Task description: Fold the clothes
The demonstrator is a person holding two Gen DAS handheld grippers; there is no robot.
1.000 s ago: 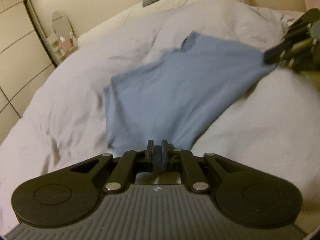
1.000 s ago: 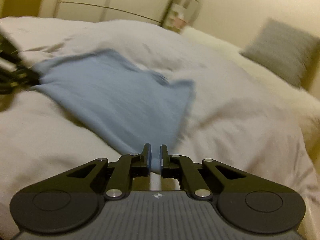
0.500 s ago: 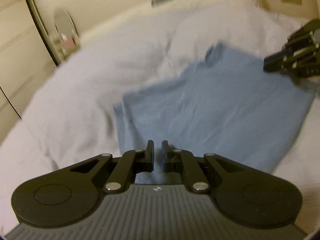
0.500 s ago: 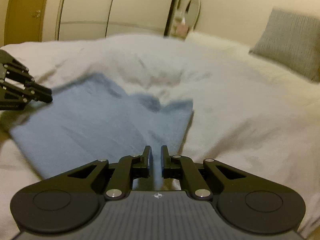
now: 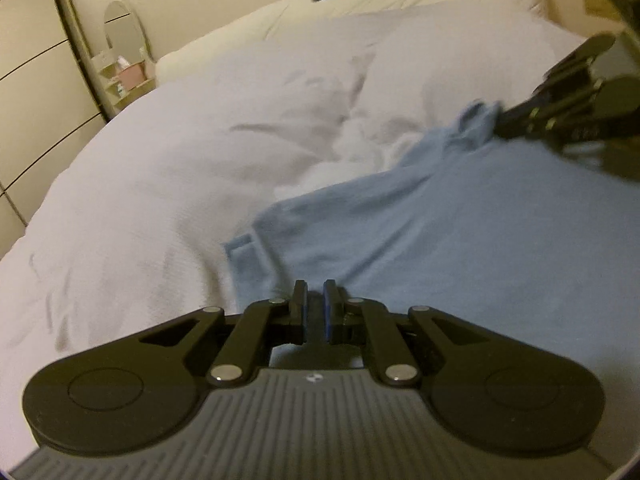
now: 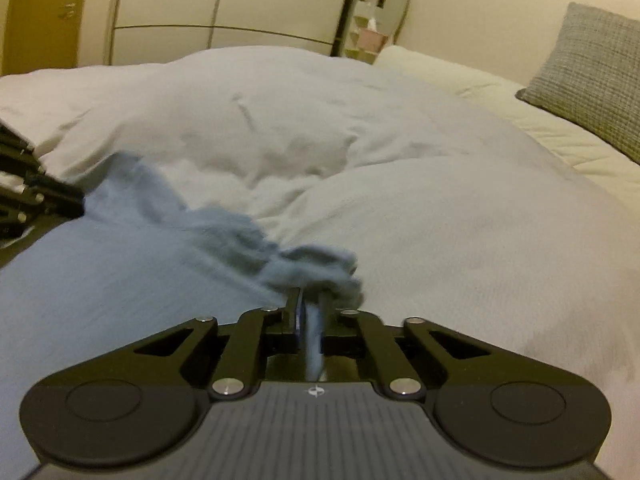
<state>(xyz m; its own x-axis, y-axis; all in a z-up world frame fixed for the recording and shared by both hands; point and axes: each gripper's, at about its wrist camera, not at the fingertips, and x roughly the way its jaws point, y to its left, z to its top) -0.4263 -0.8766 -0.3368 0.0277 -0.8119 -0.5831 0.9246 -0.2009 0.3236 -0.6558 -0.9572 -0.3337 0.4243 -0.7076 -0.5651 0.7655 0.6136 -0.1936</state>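
Observation:
A light blue shirt [image 5: 460,240] lies spread on the white duvet [image 5: 180,160] of a bed. My left gripper [image 5: 315,296] sits at the shirt's near edge beside a sleeve, its jaws nearly together with blue cloth between them. My right gripper [image 5: 500,122] pinches a bunched corner at the far right. In the right wrist view the shirt [image 6: 120,280] runs off to the left, and a strip of it hangs between the pads of the right gripper [image 6: 310,304]. The left gripper [image 6: 78,202] shows at the left edge, touching the cloth.
The duvet [image 6: 400,160] is rumpled and puffy beyond the shirt. A grey pillow [image 6: 592,80] lies at the head of the bed. A pale wardrobe [image 6: 240,8] and a small shelf with an oval mirror [image 5: 122,28] stand against the wall.
One second ago both grippers held the shirt stretched; half a second ago they had let go and it lay flat. Now both have closed on it again, the right bunching a corner.

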